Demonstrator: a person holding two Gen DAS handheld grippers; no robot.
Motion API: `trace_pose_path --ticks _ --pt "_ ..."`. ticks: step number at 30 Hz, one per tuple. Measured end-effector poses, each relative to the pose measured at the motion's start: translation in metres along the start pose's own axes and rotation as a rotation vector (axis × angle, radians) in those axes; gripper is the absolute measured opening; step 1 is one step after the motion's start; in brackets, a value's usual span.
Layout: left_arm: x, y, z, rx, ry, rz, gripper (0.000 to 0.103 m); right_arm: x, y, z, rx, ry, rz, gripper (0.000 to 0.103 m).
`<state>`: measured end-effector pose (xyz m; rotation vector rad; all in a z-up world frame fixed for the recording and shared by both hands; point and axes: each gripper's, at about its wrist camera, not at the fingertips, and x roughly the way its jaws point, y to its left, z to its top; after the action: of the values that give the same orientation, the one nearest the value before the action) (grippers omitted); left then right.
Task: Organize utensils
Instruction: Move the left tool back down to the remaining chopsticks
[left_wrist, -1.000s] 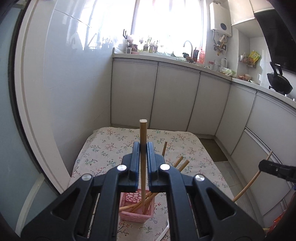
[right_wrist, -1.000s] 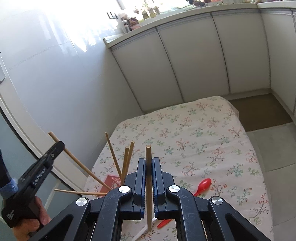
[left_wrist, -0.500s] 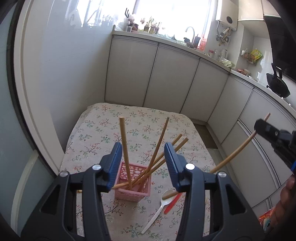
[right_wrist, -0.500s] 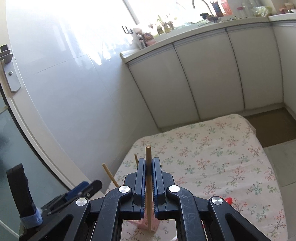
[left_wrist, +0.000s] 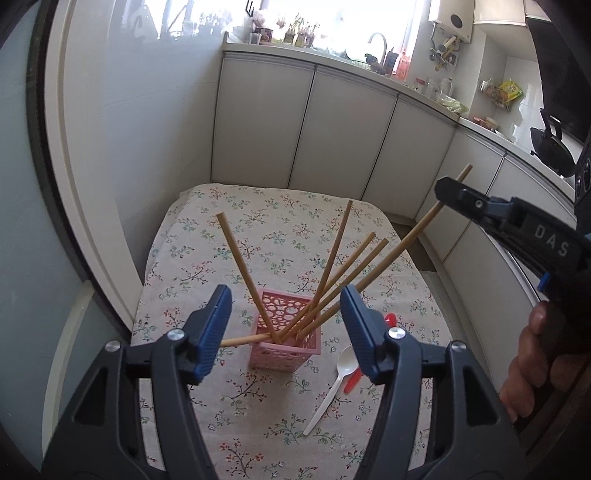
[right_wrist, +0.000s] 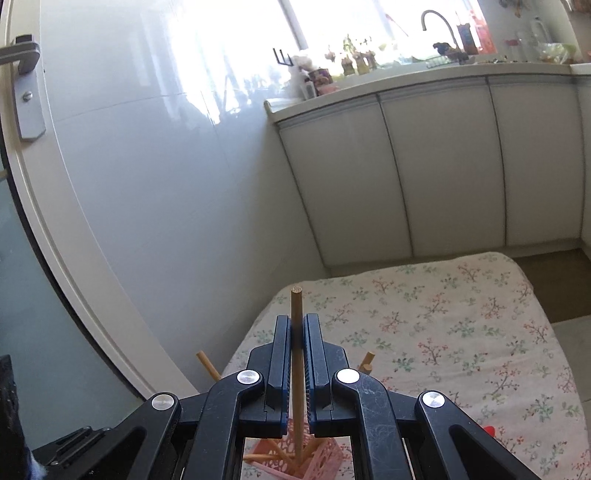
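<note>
Several chopsticks already lean in the pink basket (left_wrist: 283, 341) on the desk (left_wrist: 258, 236); the right gripper (right_wrist: 296, 354) pinches one more chopstick (right_wrist: 296, 314), its lower end at the basket mouth. Left gripper (left_wrist: 284, 325) – fingers wide apart, empty. Still loose beside the basket: white spoon (left_wrist: 334, 384) and red spoon (left_wrist: 352, 382) – open cloth all round.

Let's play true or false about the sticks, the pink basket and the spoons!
1. The left gripper is open and holds nothing. True.
2. The right gripper is empty. False: it is shut on a chopstick.
3. The pink basket has several chopsticks leaning in it. True.
4. The white spoon stands inside the basket. False: it lies on the flowered tablecloth, beside the basket.
5. The red spoon lies on the cloth next to the white spoon. True.
</note>
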<state>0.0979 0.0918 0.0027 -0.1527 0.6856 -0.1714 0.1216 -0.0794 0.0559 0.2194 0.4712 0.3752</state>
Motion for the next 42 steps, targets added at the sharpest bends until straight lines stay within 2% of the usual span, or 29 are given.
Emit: trace_pose_path --ticks 5,8,9,13,16,18,23,32,42 --pt "0.001 -0.002 -0.001 0.015 0.005 0.002 0.065 0.016 -0.003 -0.01 0.012 0.057 0.027 0.009" --pt "0.001 -0.004 -0.002 0.029 0.011 0.0 0.067 0.011 -0.009 -0.009 0.032 0.072 0.037 0.039" --pt "0.001 -0.006 -0.002 0.033 0.013 -0.002 0.067 0.007 -0.01 -0.008 0.034 0.066 0.037 0.042" --pt "0.002 -0.011 -0.003 0.05 0.028 -0.009 0.068 -0.01 -0.023 -0.003 0.05 0.064 0.019 0.043" --pt "0.003 -0.017 -0.004 0.067 0.041 -0.017 0.071 -0.021 -0.041 -0.005 0.085 0.081 0.002 0.052" --pt "0.003 -0.024 -0.007 0.084 0.049 -0.024 0.074 -0.027 -0.056 -0.01 0.107 0.108 -0.024 0.058" --pt "0.009 -0.05 -0.017 0.153 0.09 -0.051 0.077 -0.033 -0.102 -0.029 0.17 0.219 -0.115 0.063" --pt "0.053 -0.093 -0.047 0.226 0.283 -0.107 0.078 -0.042 -0.172 -0.062 0.271 0.38 -0.219 0.07" --pt "0.12 -0.132 -0.08 0.233 0.5 -0.09 0.078 -0.033 -0.226 -0.107 0.311 0.622 -0.352 0.078"
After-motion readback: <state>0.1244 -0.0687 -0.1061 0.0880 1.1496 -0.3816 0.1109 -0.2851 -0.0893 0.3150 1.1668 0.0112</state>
